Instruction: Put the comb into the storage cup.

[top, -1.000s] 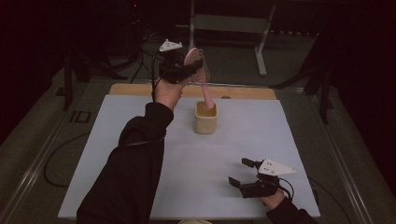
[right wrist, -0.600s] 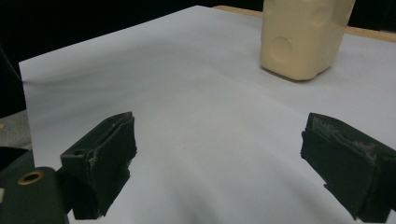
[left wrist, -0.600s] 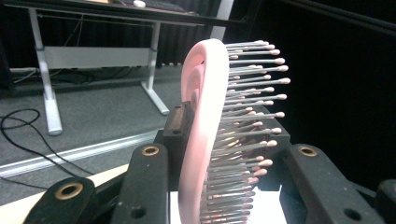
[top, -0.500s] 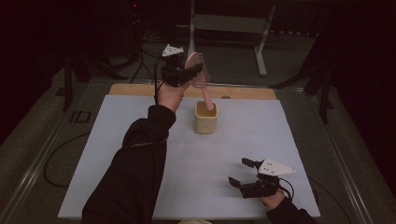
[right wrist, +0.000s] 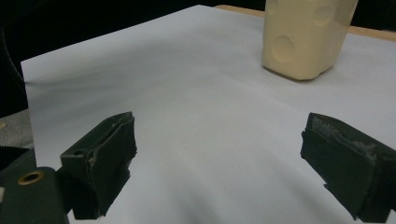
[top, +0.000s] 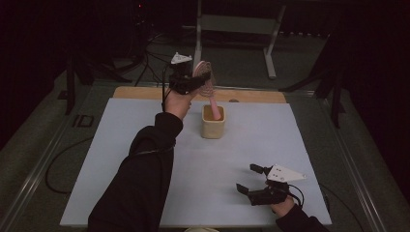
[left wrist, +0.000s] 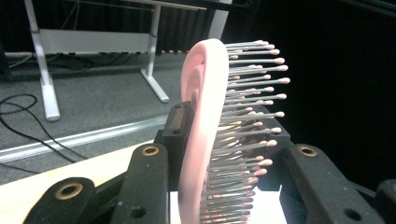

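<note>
A pink hairbrush (top: 207, 82) hangs over a cream cup (top: 213, 121) at the far middle of the white mat, its handle dipping into the cup's mouth. My left gripper (top: 193, 81) is shut on the brush's head, raised above the cup's left side. In the left gripper view the brush (left wrist: 205, 126) stands edge-on between the black jaws, metal bristles pointing right. My right gripper (top: 247, 180) rests open near the mat's front right, nothing between its pads (right wrist: 105, 156). The cup (right wrist: 303, 35) stands ahead of it in the right gripper view.
The white mat (top: 121, 159) covers a table with a wooden strip (top: 140, 93) along its far edge. Metal rails (top: 34, 169) run along the table's sides. A grey stand (top: 237, 24) and cables (top: 150, 43) lie on the floor behind.
My left gripper has lifted and drawn slightly left with the brush, raising its handle higher in the cup. The right gripper has stayed put.
</note>
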